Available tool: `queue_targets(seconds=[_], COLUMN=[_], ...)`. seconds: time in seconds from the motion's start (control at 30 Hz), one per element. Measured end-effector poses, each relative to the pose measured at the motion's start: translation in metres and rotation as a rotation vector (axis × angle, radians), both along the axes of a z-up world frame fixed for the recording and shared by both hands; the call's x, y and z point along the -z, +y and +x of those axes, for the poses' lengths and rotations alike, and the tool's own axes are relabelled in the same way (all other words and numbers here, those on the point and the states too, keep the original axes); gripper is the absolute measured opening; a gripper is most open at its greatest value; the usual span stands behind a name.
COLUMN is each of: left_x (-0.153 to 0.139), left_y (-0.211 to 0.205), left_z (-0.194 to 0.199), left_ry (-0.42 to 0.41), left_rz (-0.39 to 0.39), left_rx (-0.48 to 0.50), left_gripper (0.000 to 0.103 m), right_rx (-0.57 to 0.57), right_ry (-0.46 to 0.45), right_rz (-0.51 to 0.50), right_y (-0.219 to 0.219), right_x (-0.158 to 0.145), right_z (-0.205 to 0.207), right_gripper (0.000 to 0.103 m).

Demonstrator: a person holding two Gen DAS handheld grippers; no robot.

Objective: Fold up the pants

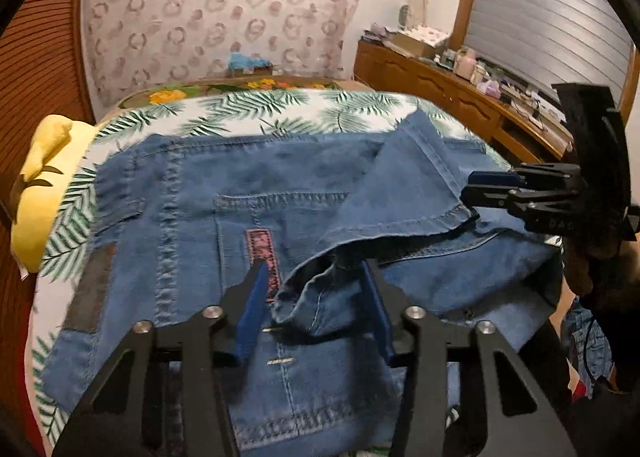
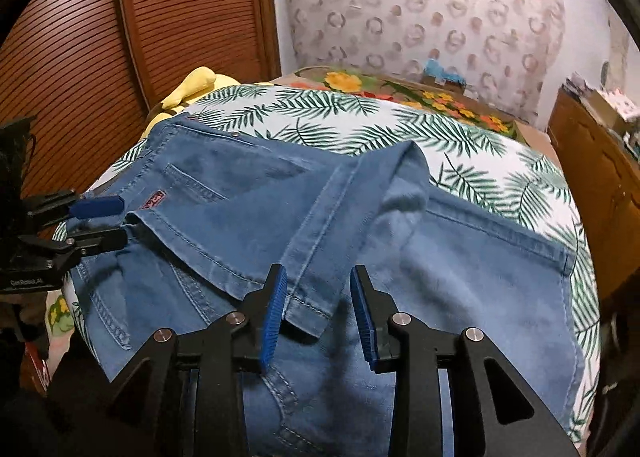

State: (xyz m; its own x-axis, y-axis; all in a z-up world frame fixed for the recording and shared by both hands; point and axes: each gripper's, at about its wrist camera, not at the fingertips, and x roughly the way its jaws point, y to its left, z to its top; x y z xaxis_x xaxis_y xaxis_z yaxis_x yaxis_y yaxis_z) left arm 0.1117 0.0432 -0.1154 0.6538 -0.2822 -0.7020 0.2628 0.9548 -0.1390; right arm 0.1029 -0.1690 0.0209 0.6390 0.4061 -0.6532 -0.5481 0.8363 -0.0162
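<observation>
Blue denim pants (image 1: 256,197) lie partly folded on a bed with a palm-leaf sheet (image 1: 248,113). A leg end with a stitched hem (image 1: 404,193) is laid back over the seat and its back pocket. My left gripper (image 1: 314,277) is open, its blue pads either side of the bunched hem corner, not clamped. My right gripper (image 2: 318,285) is open just above the other hem corner (image 2: 308,309). The right gripper shows in the left wrist view (image 1: 472,189) at the hem's right end. The left gripper shows in the right wrist view (image 2: 118,221) at the hem's left end.
A yellow pillow (image 1: 44,177) lies at the bed's left edge beside a slatted wooden door (image 2: 120,17). A wooden dresser (image 1: 452,93) with clutter stands to the right. A patterned curtain (image 1: 224,5) hangs behind the bed.
</observation>
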Motion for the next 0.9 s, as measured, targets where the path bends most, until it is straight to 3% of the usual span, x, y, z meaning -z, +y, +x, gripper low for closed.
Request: queue_targets(seconds=[0.17,0.3,0.37,0.4,0.57,0.9], left_x=[0.009,0.008,0.007,0.006,-0.01,-0.054], left_y=[-0.005,-0.009,-0.013,-0.013,-0.013,0.001], left_z=[0.002,-0.001,0.0,0.0,-0.011,-0.034], left_ry=[0.003,0.003,-0.003,-0.005,-0.058,-0.154], left_rz=[0.039,0.029,0.043,0.035,0.02,-0.018], left_rx=[-0.008,0.028,0.04,0.047,0.049,0.044], left_gripper=[0.034,0.022,0.017,0.015,0.01,0.009], right_rx=[0.0,-0.021,-0.043,-0.046,-0.066,-0.105], right_ry=[0.016,0.052,0.054,0.054,-0.004,-0.143], right_rz=[0.007,0.008,0.014,0.021,0.059,0.06], right_y=[0.001,0.001,0.003,0.003,-0.001,0.008], right_x=[0.009,0.015,0.014,0.012,-0.009,-0.066], right_z=[0.002,0.006,0.01,0.012,0.01,0.002], right_gripper=[0.034,0.034,0.018,0.016,0.006,0.004])
